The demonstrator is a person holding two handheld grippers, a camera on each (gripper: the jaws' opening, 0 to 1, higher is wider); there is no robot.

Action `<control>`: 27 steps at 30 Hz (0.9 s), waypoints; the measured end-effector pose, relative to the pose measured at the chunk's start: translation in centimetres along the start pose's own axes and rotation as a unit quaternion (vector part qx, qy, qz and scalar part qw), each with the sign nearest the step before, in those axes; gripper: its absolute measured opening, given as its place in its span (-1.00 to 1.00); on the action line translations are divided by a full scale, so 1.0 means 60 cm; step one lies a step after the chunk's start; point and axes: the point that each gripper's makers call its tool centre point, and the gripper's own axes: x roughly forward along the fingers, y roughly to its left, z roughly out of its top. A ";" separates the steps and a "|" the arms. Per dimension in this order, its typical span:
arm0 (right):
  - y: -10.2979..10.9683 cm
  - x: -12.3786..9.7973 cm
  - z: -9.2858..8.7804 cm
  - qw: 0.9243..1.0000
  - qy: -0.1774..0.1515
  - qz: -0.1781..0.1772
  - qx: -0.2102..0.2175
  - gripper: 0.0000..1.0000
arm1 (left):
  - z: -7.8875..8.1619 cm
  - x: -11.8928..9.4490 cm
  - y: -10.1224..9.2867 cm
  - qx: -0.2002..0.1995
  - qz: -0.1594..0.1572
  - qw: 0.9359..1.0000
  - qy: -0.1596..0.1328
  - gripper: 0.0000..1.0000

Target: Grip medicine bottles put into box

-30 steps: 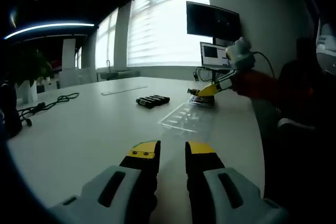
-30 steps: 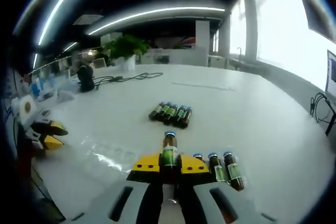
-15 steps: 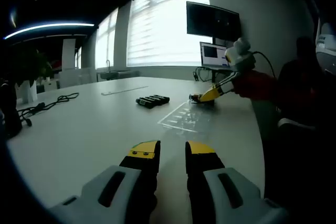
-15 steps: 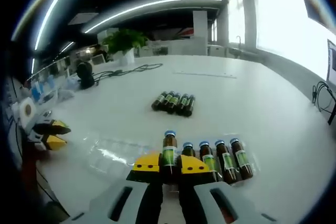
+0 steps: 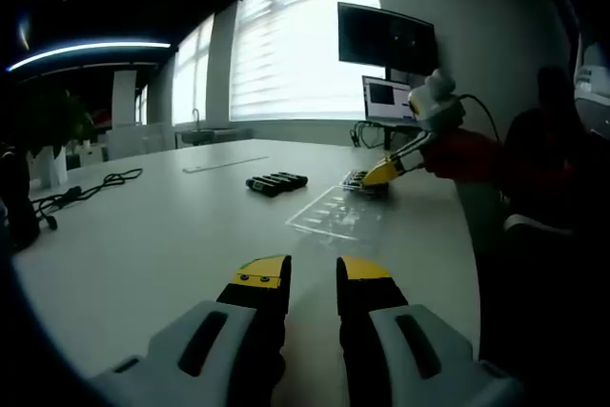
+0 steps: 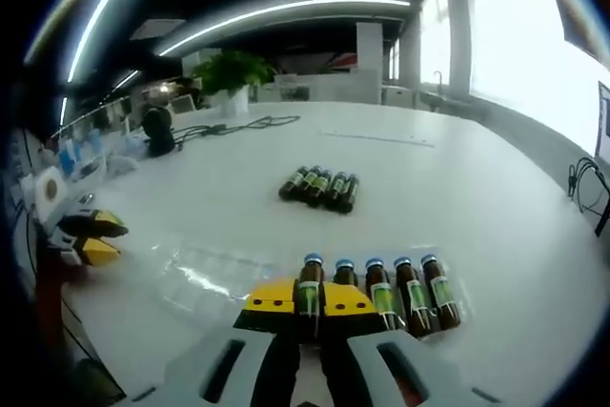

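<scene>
Your right gripper (image 6: 310, 304) is closed on a brown medicine bottle (image 6: 308, 283) with a blue cap and green label. It holds the bottle low at the end of a row of four like bottles (image 6: 405, 291), which lie side by side on the white table (image 6: 496, 207). A second cluster of bottles (image 6: 320, 186) lies farther off, and the clear plastic box (image 6: 205, 274) sits just left of your jaws. Your left gripper (image 5: 310, 278) hovers above the table with jaws slightly parted, holding nothing. The risk — judged from the frames — is at release. The held bottle is touching or nearly touching its neighbour, so opening the jaws may nudge the row out of line. The box is nearly transparent and easy to misjudge.
</scene>
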 end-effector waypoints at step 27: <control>0.003 -0.006 0.005 0.997 0.016 0.041 -0.062 -0.94 | -0.001 0.001 0.002 0.001 0.002 1.000 0.001 -0.73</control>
